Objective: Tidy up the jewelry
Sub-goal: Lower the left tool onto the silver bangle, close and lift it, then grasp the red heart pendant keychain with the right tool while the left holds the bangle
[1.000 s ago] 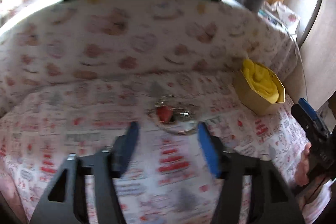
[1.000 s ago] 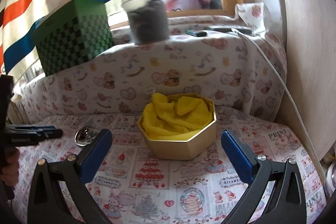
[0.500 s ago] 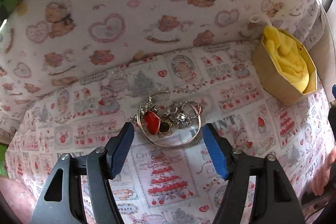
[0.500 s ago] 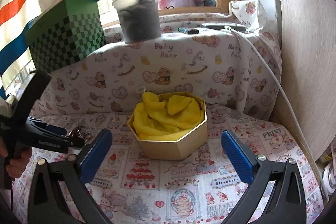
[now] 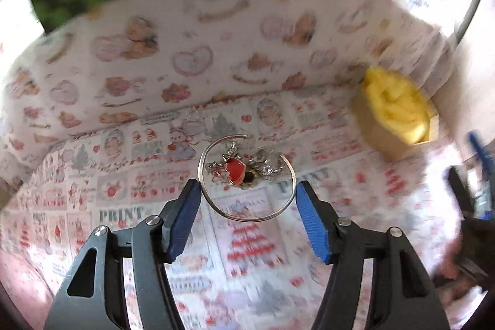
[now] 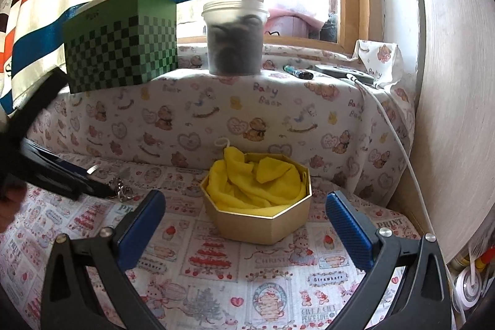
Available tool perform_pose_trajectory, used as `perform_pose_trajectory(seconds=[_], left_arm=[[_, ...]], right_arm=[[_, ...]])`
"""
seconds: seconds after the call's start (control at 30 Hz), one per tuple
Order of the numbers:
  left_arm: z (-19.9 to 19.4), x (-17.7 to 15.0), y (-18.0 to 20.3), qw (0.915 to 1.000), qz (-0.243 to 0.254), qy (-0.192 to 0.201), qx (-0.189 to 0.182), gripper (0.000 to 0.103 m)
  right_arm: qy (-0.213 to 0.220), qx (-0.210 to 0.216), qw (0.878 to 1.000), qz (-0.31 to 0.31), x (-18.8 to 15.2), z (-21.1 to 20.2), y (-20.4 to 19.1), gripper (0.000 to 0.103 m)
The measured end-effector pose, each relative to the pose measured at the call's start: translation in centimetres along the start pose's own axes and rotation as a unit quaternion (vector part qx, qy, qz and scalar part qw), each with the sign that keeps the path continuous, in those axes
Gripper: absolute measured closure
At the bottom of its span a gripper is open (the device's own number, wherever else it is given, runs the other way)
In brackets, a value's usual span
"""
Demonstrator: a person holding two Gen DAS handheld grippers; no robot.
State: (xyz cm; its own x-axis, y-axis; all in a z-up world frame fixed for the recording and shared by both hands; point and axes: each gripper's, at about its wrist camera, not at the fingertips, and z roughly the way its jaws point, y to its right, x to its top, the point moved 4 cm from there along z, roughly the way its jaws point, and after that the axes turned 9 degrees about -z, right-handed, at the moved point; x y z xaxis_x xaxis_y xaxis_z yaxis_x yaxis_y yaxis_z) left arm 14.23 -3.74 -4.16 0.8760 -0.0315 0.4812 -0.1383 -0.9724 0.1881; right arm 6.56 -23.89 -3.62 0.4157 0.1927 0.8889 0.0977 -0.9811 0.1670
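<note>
The left gripper (image 5: 247, 200) has drawn in on the jewelry pile (image 5: 244, 169), jaws wide and straddling the silver bangle (image 5: 247, 217); pickup looks imminent; the right gripper (image 6: 247, 225) waits wide before the yellow-lined octagonal box (image 6: 263, 225).

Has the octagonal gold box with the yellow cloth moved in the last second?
No. In the right wrist view the octagonal gold box sits at the same printed cake square of the tablecloth; only the camera shifted.
</note>
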Motion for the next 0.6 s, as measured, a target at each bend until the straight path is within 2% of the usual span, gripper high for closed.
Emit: perform_pose_trajectory(seconds=[0.1,0.17,0.2,0.23,0.33,0.37,0.43,0.53,0.57,0.6], left_arm=[[-3.1,-0.9,-1.4,0.9964,-0.034,0.048,-0.06,0.041],[-5.1,-1.3,-3.0,0.9903,-0.055,0.092,-0.089,0.041],[-5.6,-1.7,-4.1,0.9875,-0.066,0.111,-0.09,0.041],[-5.7,-1.8,-5.3,0.987,-0.074,0.119,-0.078,0.041],[-5.7,-1.1,-7.0,0.9883,-0.081,0.125,-0.032,0.041],[-5.7,-0.5,-7.7,0.9872,-0.095,0.127,-0.017,0.041],[-4.7,-0.7,-9.1,0.9855,-0.11,0.129,-0.007,0.041],[-4.1,-0.9,-10.1,0.9843,-0.11,0.137,0.017,0.041],[-3.6,-0.7,-10.3,0.9843,-0.11,0.137,0.019,0.041],[-2.7,-1.1,-10.6,0.9849,-0.112,0.13,0.024,0.041]], right_arm=[[-0.004,0.02,1.0,0.007,-0.1,0.0,-0.2,0.0],[-0.008,0.033,0.999,0.005,-0.1,0.0,-0.5,0.0],[-0.016,0.045,0.999,0.003,-0.1,0.1,-0.7,0.0],[-0.023,0.059,0.998,0.001,-0.2,0.1,-0.9,0.0],[-0.045,0.148,0.988,0.015,0.0,-0.1,-1.6,0.0],[-0.046,0.165,0.985,0.026,0.1,-0.3,-1.7,0.0],[-0.051,0.171,0.984,0.029,0.4,-0.3,-2.2,0.002],[-0.058,0.167,0.984,-0.006,1.4,0.1,-4.3,0.017],[-0.069,0.17,0.983,-0.02,1.7,0.5,-5.1,0.018],[-0.086,0.191,0.977,-0.037,2.0,1.0,-6.3,0.019]])
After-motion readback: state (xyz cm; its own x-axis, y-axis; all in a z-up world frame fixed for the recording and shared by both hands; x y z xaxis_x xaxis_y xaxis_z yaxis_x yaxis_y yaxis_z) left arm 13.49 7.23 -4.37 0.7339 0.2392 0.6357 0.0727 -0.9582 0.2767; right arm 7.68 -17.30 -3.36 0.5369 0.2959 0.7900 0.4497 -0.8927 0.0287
